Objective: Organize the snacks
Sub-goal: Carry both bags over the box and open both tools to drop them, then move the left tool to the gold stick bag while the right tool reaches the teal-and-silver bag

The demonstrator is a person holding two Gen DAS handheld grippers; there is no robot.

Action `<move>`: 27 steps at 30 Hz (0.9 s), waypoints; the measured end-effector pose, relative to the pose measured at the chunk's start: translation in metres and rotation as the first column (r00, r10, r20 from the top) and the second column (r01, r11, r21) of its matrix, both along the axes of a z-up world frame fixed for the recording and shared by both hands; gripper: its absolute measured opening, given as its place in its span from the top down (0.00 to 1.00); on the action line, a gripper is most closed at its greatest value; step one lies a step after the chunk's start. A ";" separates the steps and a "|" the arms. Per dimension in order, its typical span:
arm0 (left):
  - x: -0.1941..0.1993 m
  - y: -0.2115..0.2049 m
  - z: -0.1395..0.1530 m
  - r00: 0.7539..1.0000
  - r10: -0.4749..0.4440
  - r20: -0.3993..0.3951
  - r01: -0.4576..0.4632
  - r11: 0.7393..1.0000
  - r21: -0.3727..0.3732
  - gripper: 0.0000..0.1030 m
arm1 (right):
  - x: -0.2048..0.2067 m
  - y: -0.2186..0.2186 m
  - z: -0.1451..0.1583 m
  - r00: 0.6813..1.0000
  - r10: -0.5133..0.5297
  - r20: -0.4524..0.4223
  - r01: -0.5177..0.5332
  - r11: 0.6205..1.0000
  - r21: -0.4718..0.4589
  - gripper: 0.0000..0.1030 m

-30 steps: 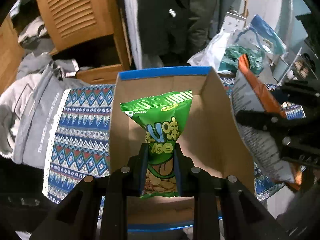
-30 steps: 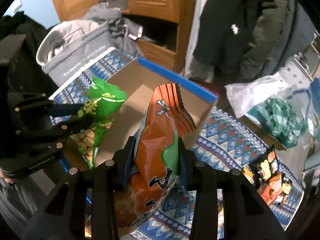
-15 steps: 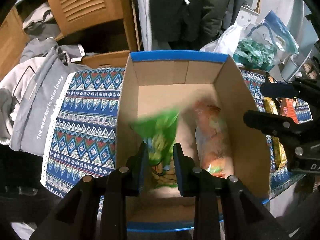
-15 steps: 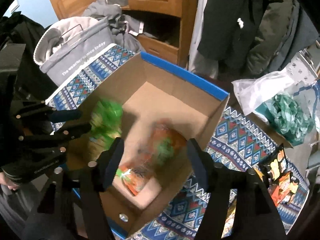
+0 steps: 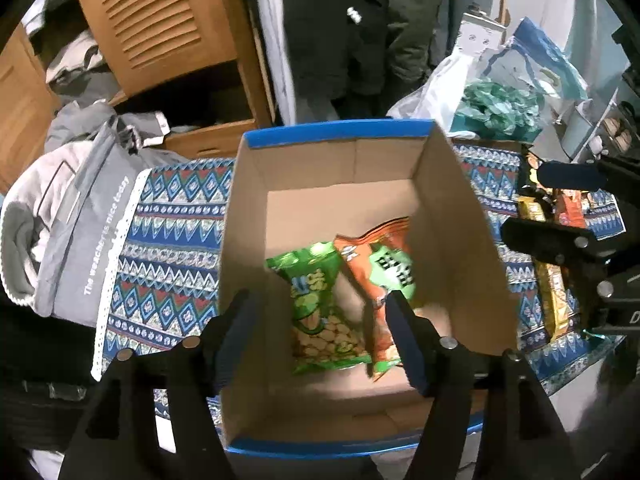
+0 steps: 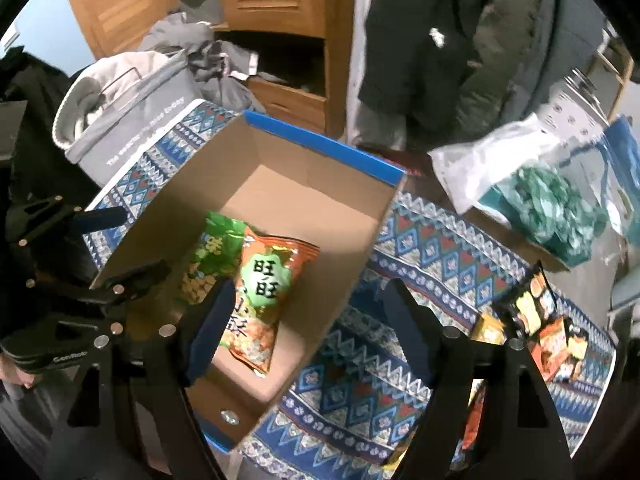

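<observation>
An open cardboard box with blue rims (image 5: 452, 208) (image 6: 280, 152) stands on a patterned cloth. A green snack bag (image 5: 320, 308) (image 6: 208, 256) and an orange snack bag (image 5: 384, 268) (image 6: 264, 296) lie side by side on its floor. My left gripper (image 5: 320, 304) hangs open and empty above the near end of the box. My right gripper (image 6: 308, 292) is open and empty over the box's right wall. Each gripper also shows in the other view, the right one (image 5: 568, 216) and the left one (image 6: 116, 244).
More snack packets (image 6: 536, 320) (image 5: 552, 240) lie on the patterned cloth (image 6: 440, 248) right of the box. A grey bag of clothes (image 5: 72, 224) sits left. Plastic bags (image 6: 532, 176) lie at the back right. A wooden cabinet (image 5: 160, 24) and hanging coats stand behind.
Both grippers opened and let go of their bags. The green and orange bags dropped into the box and now lie on its floor.
</observation>
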State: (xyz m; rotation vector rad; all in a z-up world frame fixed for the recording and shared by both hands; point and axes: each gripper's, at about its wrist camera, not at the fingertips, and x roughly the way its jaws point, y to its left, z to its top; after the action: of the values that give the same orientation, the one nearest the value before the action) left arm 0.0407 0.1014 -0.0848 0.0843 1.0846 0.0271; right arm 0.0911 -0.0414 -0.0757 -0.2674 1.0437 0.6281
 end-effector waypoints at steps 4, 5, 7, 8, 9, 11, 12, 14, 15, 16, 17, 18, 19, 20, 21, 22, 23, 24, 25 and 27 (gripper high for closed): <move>0.002 -0.015 0.009 0.999 -0.025 0.025 0.025 1.000 0.001 0.26 | -0.003 -0.016 0.003 0.999 -0.034 -0.003 0.034 0.999 0.002 0.24; 0.003 -0.019 0.011 0.999 -0.030 0.028 0.030 1.000 0.001 0.26 | -0.004 -0.020 0.004 0.999 -0.040 -0.001 0.040 0.999 0.003 0.24; 0.003 -0.026 0.014 0.999 -0.043 0.032 0.043 0.999 -0.002 0.24 | -0.008 -0.031 0.007 0.998 -0.059 0.008 0.059 0.998 0.005 0.24; 0.003 -0.030 0.015 0.998 -0.049 0.033 0.049 0.999 -0.001 0.23 | -0.009 -0.036 0.007 0.998 -0.065 0.009 0.065 0.998 0.006 0.23; 0.004 -0.033 0.016 0.998 -0.054 0.033 0.054 0.999 -0.002 0.23 | -0.011 -0.043 0.008 0.997 -0.077 0.008 0.077 0.997 0.009 0.23; 0.004 -0.039 0.017 0.998 -0.062 0.030 0.062 0.998 -0.012 0.23 | -0.012 -0.054 0.008 0.996 -0.092 0.002 0.092 0.996 0.010 0.23; 0.004 -0.042 0.018 0.998 -0.065 0.028 0.065 0.998 -0.017 0.23 | -0.012 -0.061 0.008 0.995 -0.102 -0.004 0.102 0.995 0.007 0.23; 0.005 -0.048 0.020 0.997 -0.072 0.032 0.072 0.997 -0.023 0.23 | -0.013 -0.073 0.008 0.993 -0.122 -0.010 0.122 0.993 0.001 0.23; 0.004 -0.051 0.021 0.996 -0.076 0.035 0.077 0.997 -0.022 0.23 | -0.014 -0.081 0.008 0.991 -0.132 -0.012 0.132 0.991 -0.001 0.23; 0.004 -0.055 0.023 0.996 -0.082 0.038 0.083 0.996 -0.020 0.23 | -0.015 -0.088 0.008 0.990 -0.144 -0.015 0.144 0.990 -0.003 0.23; 0.004 -0.059 0.024 0.995 -0.087 0.041 0.088 0.996 -0.017 0.23 | -0.016 -0.096 0.008 0.987 -0.157 -0.018 0.157 0.988 -0.005 0.23; 0.005 -0.063 0.025 0.995 -0.090 0.044 0.091 0.996 -0.016 0.23 | -0.017 -0.102 0.008 0.986 -0.165 -0.019 0.165 0.986 -0.006 0.23; 0.005 -0.066 0.026 0.994 -0.095 0.047 0.096 0.995 -0.018 0.23 | -0.019 -0.110 0.008 0.983 -0.180 -0.021 0.180 0.984 -0.009 0.23; 0.005 -0.070 0.027 0.994 -0.101 0.047 0.102 0.995 -0.022 0.23 | -0.020 -0.117 0.008 0.982 -0.190 -0.024 0.189 0.982 -0.010 0.23; 0.005 -0.075 0.028 0.993 -0.105 0.048 0.107 0.994 -0.025 0.23 | -0.022 -0.124 0.008 0.980 -0.196 -0.026 0.196 0.981 -0.010 0.23; 0.005 -0.079 0.028 0.993 -0.110 0.049 0.111 0.993 -0.027 0.23 | -0.024 -0.131 0.008 0.978 -0.206 -0.025 0.206 0.979 -0.009 0.23; 0.005 -0.085 0.029 0.992 -0.120 0.050 0.121 0.992 -0.029 0.23 | -0.026 -0.138 0.008 0.976 -0.218 -0.022 0.218 0.976 -0.010 0.23; 0.006 -0.089 0.029 0.991 -0.128 0.049 0.129 0.991 -0.027 0.23 | -0.027 -0.144 0.008 0.974 -0.227 -0.017 0.227 0.974 -0.013 0.23; 0.005 -0.094 0.029 0.989 -0.137 0.047 0.138 0.990 -0.024 0.23 | -0.029 -0.150 0.008 0.971 -0.237 -0.013 0.237 0.971 -0.016 0.23; 0.006 -0.105 0.028 0.987 -0.155 0.043 0.156 0.987 -0.024 0.23 | -0.033 -0.163 0.007 0.966 -0.260 -0.003 0.260 0.965 -0.026 0.23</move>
State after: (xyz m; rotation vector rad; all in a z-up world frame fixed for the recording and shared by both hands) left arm 0.0469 -0.0036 -0.0564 0.1430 1.0341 -0.1260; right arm 0.0586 -0.2044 -0.0683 -0.1471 1.0717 0.3791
